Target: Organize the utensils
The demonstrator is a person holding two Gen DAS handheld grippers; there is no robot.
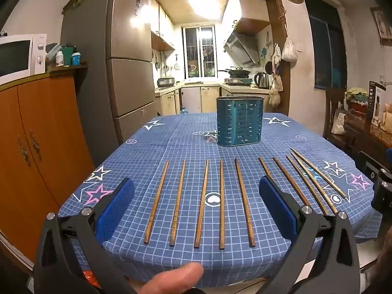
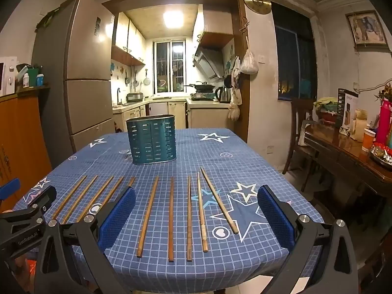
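Both grippers sat at the near edge of the table, tilted slightly down. Nothing was between the fingers on either side.

Left gripper: jaws spread wide, blue pads clear of everything, hovering above the cloth. A thumb showed at the bottom of the left view. Right gripper: same, jaws fully apart and empty. I could see the left gripper's body at the left edge of the right view.

Chopsticks lay flat on the blue checked tablecloth in a row of ten running left to right. I counted five between the left fingers and five more off to the right, two of them partly hidden behind the right-hand finger. Long axes all ran near-to-far, near ends close to the table edge, far ends pointing at the holder. The left group sat evenly spaced and roughly parallel. The two rightmost sticks were paler; they converged at their far ends and splayed apart toward me. None touched a gripper.

Beyond the sticks, well apart from them, the teal slotted utensil holder stood upright near the middle of the table. I couldn't see inside it.

Kitchen doorway behind the table, fridge to the left.
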